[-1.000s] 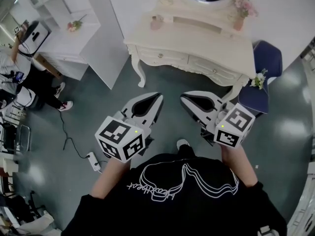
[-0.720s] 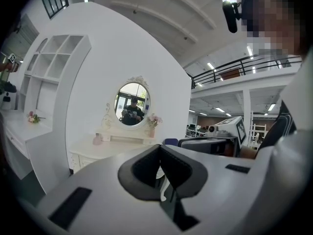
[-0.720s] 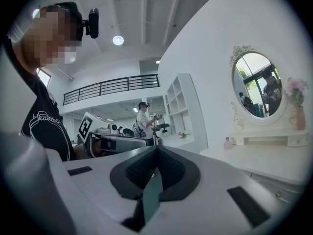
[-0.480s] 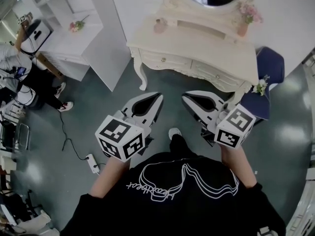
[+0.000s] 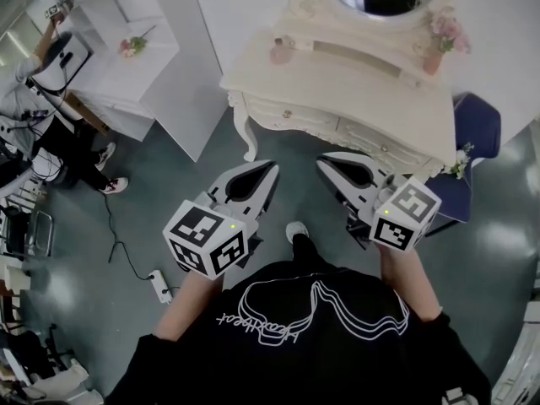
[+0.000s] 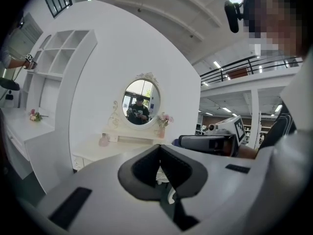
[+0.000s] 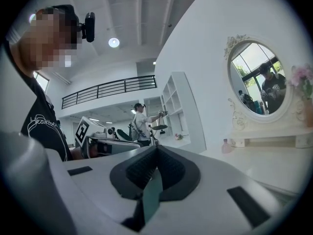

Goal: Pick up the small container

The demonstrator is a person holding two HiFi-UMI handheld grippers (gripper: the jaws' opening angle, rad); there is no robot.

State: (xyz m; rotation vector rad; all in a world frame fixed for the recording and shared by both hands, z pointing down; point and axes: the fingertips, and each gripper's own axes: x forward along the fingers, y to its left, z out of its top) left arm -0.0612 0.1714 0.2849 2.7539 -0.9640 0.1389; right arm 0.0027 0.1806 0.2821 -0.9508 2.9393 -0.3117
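The small container, a pink bottle [image 5: 282, 51], stands on the cream dressing table [image 5: 354, 83] at its back left, below the oval mirror. It also shows as the pink bottle [image 6: 103, 140] in the left gripper view and the pink bottle [image 7: 226, 146] in the right gripper view. My left gripper [image 5: 272, 169] and right gripper [image 5: 325, 164] hang side by side over the floor, short of the table's front edge. Both are shut with nothing between the jaws, as the left gripper [image 6: 159, 149] and right gripper [image 7: 156, 148] show in their own views.
A pink vase with flowers [image 5: 439, 45] stands at the table's back right. A blue chair [image 5: 477, 142] sits to the table's right, white shelving [image 5: 135, 49] to its left. Another person [image 5: 42, 116] stands at far left. A cable and power strip [image 5: 159, 278] lie on the floor.
The dressing table has come a little nearer and shifted right in the head view as the person steps forward. Both grippers stay shut and level.
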